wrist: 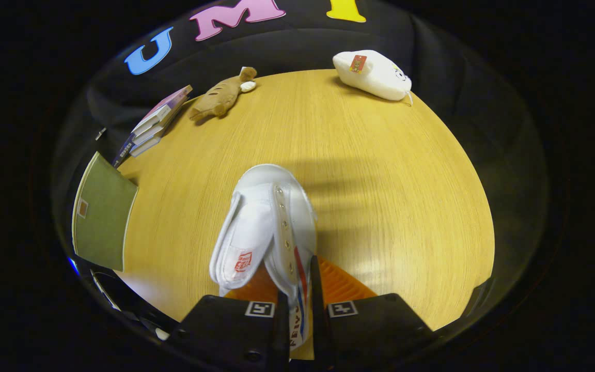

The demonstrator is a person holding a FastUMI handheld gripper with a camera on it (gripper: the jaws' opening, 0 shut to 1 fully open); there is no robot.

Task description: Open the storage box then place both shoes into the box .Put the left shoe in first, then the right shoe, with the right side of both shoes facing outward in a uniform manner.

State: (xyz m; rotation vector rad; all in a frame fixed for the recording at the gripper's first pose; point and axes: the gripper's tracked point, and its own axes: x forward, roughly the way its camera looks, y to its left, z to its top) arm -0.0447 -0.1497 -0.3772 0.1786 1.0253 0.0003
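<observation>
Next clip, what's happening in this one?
A handheld gripper has its jaws closed on the side wall of a white high-top shoe, holding it over the wooden table. Beyond it lie a stack of books, a brown plush toy and a white plush toy. No storage box can be made out.

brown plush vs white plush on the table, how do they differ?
The brown plush is long and slim, lying beside the stacked books; the white plush is rounder, bulkier, carries a tag and lies apart. Both rest on the table, far beyond the claw gripping the white shoe.
</observation>
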